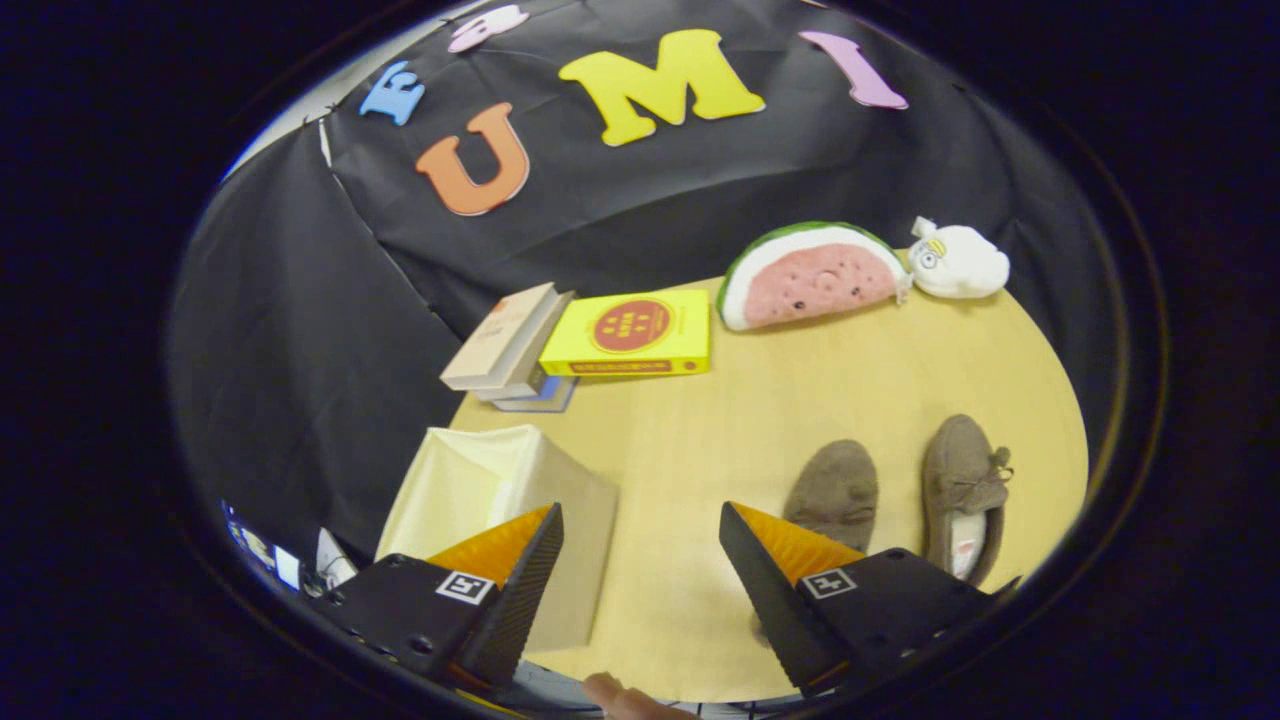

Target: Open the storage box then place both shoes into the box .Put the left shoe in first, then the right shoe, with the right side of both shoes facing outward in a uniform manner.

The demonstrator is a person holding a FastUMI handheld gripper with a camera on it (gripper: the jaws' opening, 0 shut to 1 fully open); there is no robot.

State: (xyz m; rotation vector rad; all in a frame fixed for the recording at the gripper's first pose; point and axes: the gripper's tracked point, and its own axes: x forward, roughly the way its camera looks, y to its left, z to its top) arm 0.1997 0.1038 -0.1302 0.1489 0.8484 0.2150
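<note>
- Just ahead of the left finger stands the cream storage box [500,500], closed, nearer than the brown slippers [900,495].
- Gripper [640,530] is spread wide, empty, over bare table [700,440].
- Slippers lie right, toes pointing far.

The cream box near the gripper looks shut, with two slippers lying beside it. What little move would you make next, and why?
Probably swing the gripper toward the storage box and bring the fingers to its top. The fingers are open and hold nothing, with bare table between them. The box stands closed at the one finger, while both shoes lie on the table by the other, so opening comes first.
</note>
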